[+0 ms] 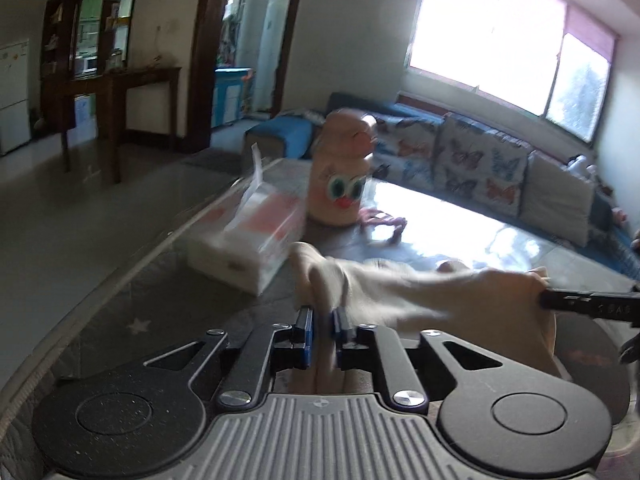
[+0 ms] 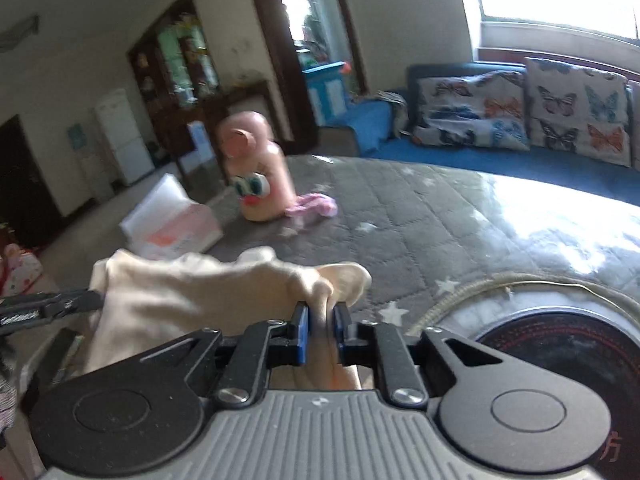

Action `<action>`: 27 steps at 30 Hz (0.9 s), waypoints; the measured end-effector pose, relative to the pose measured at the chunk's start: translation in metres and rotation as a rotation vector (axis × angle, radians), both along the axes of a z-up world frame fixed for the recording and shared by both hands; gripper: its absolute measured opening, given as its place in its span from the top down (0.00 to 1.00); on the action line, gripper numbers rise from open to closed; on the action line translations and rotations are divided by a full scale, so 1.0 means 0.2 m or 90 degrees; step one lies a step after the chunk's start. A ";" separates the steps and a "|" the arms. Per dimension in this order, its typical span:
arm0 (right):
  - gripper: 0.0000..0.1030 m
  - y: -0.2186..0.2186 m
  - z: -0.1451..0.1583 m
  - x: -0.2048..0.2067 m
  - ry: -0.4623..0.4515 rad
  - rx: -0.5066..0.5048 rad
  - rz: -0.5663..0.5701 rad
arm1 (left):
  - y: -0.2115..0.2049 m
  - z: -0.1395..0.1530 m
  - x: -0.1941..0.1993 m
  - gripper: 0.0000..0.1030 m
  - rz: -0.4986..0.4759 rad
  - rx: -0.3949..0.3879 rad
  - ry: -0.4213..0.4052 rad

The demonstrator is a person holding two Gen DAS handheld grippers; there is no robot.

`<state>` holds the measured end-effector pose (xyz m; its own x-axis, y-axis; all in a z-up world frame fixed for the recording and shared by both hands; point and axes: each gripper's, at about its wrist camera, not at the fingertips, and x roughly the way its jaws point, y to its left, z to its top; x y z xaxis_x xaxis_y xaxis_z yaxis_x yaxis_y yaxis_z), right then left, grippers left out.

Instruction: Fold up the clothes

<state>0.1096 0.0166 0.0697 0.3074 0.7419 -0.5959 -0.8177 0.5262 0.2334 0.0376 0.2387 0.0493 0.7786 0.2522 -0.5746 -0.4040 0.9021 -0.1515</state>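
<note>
Two grippers, your left gripper (image 1: 322,322) and right gripper (image 2: 320,320), each pinch the cream garment (image 2: 192,292) between narrow fingers over the counter (image 2: 400,216); writing too blurred to read.

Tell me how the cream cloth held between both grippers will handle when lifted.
The cream cloth garment is probably floppy: it bunches and sags between the left gripper and the right gripper. It looks thin, so likely light. Its loose edges will probably droop toward the grey quilted star-print table cover.
</note>
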 end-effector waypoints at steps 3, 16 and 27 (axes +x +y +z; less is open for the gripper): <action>0.83 0.02 -0.02 0.02 -0.008 -0.012 -0.007 | 0.01 -0.02 -0.01 0.78 0.003 -0.003 0.001; 0.83 0.27 -0.10 0.01 -0.001 -0.034 0.081 | -0.07 -0.10 0.23 0.72 -0.063 0.000 0.033; 0.83 0.49 -0.23 0.01 -0.003 -0.051 0.093 | -0.04 -0.21 0.46 0.72 -0.065 -0.009 0.068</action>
<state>0.1116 0.1151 0.0244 0.2031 0.7292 -0.6535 -0.8879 0.4185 0.1911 0.1294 0.2309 0.0077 0.7342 0.1665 -0.6582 -0.3250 0.9374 -0.1255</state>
